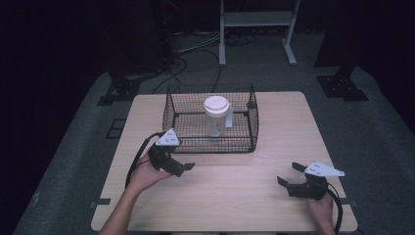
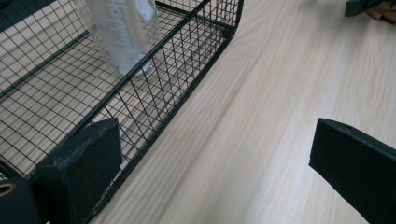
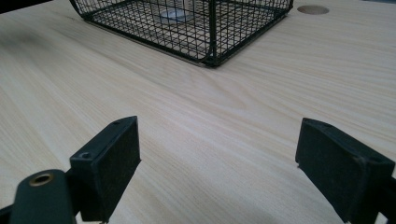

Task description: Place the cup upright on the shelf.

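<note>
A black wire basket (image 1: 210, 145) stands on the far middle of the light wooden table (image 1: 274, 132). Inside it a clear cup with a white lid (image 1: 217, 114) stands upright. My left gripper (image 1: 184, 168) is open just in front of the basket's near left corner, with nothing between its jaws. In the left gripper view the left gripper (image 2: 217, 158) has one jaw against the basket (image 2: 187, 53) wall, with the cup (image 2: 123, 32) behind the mesh. My right gripper (image 1: 290, 174) is open and empty over the near right of the table. The right gripper (image 3: 219, 154) faces the basket (image 3: 215, 35).
A round hole (image 3: 313, 9) is cut in the tabletop beyond the basket. Past the table's far edge stand white frame legs (image 1: 222, 44), floor cables (image 1: 183, 63) and black stand bases (image 1: 342, 85). Bare wood lies between the two grippers.
</note>
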A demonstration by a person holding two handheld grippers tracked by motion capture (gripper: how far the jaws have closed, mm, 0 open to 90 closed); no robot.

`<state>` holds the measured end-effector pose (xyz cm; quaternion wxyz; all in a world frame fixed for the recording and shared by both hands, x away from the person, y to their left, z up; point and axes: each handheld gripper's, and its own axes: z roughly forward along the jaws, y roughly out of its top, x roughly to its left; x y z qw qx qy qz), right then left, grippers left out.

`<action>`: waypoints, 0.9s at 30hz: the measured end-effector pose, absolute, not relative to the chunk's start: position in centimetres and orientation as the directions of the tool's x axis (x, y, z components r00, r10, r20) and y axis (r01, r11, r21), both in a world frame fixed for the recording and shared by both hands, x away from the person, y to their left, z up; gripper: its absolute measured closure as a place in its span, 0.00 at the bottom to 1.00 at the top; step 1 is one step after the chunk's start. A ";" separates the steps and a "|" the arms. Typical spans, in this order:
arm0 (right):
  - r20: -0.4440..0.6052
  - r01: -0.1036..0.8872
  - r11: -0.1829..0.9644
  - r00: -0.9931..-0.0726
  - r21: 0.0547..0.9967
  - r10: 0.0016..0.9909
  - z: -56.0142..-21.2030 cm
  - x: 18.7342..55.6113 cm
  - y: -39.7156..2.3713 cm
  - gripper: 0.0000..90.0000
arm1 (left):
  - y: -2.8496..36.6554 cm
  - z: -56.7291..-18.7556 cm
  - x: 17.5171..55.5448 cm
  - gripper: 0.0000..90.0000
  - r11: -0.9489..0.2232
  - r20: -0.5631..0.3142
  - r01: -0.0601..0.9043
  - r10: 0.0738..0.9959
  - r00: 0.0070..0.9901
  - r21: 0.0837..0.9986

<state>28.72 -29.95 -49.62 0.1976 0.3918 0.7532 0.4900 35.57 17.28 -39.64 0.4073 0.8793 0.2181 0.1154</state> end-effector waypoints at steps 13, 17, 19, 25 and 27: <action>0.084 0.398 0.217 -0.614 0.891 0.785 -49.6 28.8 -29.9 0.14 | 18.5 -41.0 34.4 0.02 -0.535 0.016 0.299 0.506 0.862 0.790; 0.083 0.399 0.218 -0.614 0.891 0.785 -49.6 28.7 -29.9 0.14 | 18.7 -41.5 33.8 0.02 -0.515 0.006 0.301 0.511 0.860 0.802; 0.084 0.398 0.217 -0.614 0.891 0.785 -49.6 28.8 -29.9 0.14 | 18.8 -41.7 33.6 0.02 -0.511 0.005 0.301 0.512 0.859 0.805; 0.083 0.398 0.217 -0.613 0.891 0.785 -49.6 28.7 -29.9 0.14 | 19.2 -42.5 32.8 0.02 -0.493 0.005 0.295 0.519 0.855 0.819; 0.082 0.398 0.218 -0.613 0.891 0.785 -49.6 28.7 -29.9 0.14 | 19.3 -42.8 32.5 0.02 -0.490 0.011 0.291 0.524 0.851 0.821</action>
